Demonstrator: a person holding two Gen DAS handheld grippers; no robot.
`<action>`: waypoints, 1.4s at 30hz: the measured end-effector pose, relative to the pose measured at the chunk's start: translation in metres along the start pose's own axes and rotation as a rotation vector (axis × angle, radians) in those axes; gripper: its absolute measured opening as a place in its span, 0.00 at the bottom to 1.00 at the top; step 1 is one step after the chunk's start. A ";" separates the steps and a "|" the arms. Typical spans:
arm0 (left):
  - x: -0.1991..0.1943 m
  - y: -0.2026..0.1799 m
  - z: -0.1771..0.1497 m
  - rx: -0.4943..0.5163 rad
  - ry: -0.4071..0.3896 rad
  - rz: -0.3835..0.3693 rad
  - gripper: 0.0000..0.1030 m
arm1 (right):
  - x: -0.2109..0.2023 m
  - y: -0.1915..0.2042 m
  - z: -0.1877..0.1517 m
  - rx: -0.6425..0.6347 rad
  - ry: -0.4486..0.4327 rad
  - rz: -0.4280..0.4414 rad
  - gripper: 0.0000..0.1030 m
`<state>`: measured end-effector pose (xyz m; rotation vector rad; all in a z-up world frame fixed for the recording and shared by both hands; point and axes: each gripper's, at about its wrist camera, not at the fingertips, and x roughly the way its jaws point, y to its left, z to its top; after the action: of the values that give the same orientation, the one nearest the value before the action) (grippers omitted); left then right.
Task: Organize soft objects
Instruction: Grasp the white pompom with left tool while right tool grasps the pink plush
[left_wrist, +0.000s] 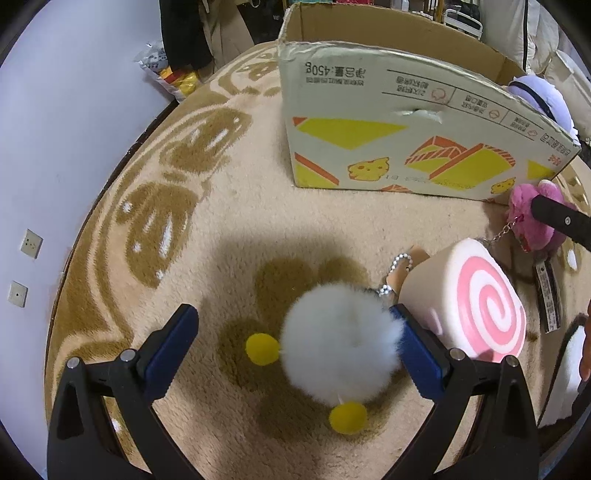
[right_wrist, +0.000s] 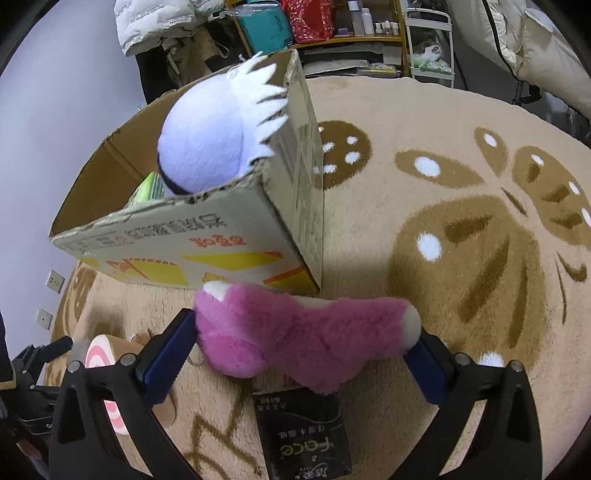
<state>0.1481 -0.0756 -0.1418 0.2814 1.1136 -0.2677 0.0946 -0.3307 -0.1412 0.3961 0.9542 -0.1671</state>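
So the left tongs (left_wrist: 295, 343) are spread wide around a white fluffy pompom (left_wrist: 341, 341) with two yellow balls, lying on the beige rug (left_wrist: 229, 221) right beside a pink swirl cake squishy (left_wrist: 476, 306). Right tongs (right_wrist: 303, 343) are clamped on a pink plush (right_wrist: 295, 336), just in front of the cardboard box (right_wrist: 207, 243), where a lavender plush (right_wrist: 203, 144) pokes out.

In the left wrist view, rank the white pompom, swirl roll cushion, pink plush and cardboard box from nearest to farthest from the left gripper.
1. white pompom, between the left gripper fingers.
2. swirl roll cushion, just right of them.
3. pink plush, farther right.
4. cardboard box, ahead on the rug.
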 end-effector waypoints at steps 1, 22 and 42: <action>0.001 0.000 0.001 0.004 -0.004 0.001 0.97 | 0.000 -0.001 0.001 0.008 -0.002 0.006 1.00; 0.003 -0.005 -0.003 -0.001 0.033 -0.114 0.46 | 0.003 0.000 -0.002 0.009 0.001 -0.004 1.00; -0.010 0.010 -0.003 -0.100 -0.007 -0.125 0.32 | -0.024 0.003 -0.001 0.014 -0.082 0.033 0.65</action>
<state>0.1448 -0.0644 -0.1328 0.1219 1.1358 -0.3227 0.0814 -0.3283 -0.1210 0.4148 0.8661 -0.1586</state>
